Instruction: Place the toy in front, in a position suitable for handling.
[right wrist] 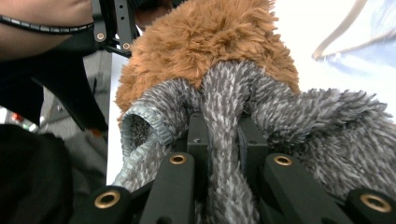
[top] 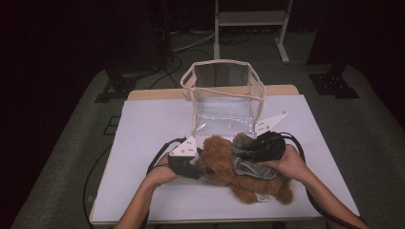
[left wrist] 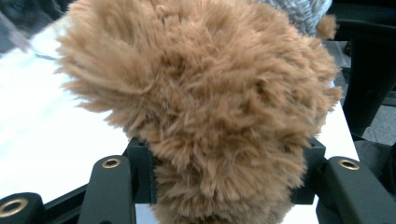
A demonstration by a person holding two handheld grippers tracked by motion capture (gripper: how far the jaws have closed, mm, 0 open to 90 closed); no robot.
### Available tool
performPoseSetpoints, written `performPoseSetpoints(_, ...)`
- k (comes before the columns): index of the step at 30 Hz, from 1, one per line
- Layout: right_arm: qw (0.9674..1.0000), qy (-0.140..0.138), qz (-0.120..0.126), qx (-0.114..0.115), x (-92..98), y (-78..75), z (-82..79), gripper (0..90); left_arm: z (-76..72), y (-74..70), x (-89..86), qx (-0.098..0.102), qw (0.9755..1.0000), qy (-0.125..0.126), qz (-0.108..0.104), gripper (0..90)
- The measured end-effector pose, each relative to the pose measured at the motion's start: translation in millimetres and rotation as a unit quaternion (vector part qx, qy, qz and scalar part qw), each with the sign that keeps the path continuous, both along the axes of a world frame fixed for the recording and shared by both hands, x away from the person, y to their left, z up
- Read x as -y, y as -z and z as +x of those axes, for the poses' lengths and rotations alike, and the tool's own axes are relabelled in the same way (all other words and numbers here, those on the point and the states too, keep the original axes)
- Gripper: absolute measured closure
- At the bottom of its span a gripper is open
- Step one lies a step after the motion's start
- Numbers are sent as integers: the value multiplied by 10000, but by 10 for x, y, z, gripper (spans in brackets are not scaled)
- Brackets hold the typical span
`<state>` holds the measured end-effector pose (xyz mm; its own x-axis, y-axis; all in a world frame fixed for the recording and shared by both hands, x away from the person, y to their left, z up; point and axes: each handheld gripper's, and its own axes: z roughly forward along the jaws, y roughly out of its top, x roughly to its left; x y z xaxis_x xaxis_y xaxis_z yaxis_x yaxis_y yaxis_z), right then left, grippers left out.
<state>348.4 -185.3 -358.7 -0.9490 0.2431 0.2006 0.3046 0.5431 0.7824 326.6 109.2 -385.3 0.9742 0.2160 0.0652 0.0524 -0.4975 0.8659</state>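
Note:
A brown plush toy (top: 217, 160) lies on the white table (top: 153, 129) near the front, wearing a grey fuzzy garment (top: 250, 167). From the left, my left gripper (top: 199, 167) is shut on the toy's brown fur. In the left gripper view the fur (left wrist: 210, 93) bulges between the jaws and a pad (left wrist: 142, 172) presses into it. My right gripper (top: 244, 152) comes from the right and is shut on a fold of the grey garment (right wrist: 327, 126). That fold runs up between its jaws (right wrist: 224, 144), with the brown toy (right wrist: 210, 37) behind it.
A clear plastic bag with a cream rim (top: 222, 62) stands open just behind the toy, at the table's far middle. A person's hands hold both grippers, and cables trail off the front edge. Beyond the table are a grey floor, stands and dark curtains.

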Motion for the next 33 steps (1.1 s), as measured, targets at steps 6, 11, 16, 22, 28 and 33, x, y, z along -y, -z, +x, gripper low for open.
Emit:
performPoseSetpoints(6,9972,46,721,197,-150,-177,94,783,-28,-582,-264,491,9986,-158,116,425)
performPoseSetpoints(11,9962,19,825,275,-99,-178,56,783,-39,-660,-200,552,9973,-35,482,419)
performPoseSetpoints(16,9955,253,883,218,208,-96,34,783,-13,-660,-20,569,9979,68,316,411)
performPoseSetpoints(22,9955,471,825,20,505,66,21,786,38,-685,176,555,9982,111,220,290)
performPoseSetpoints(28,9948,496,887,-92,538,187,30,787,66,-637,147,441,9988,2,210,236)
performPoseSetpoints(33,9952,487,849,-58,511,184,24,787,35,-621,127,537,9983,8,212,339)
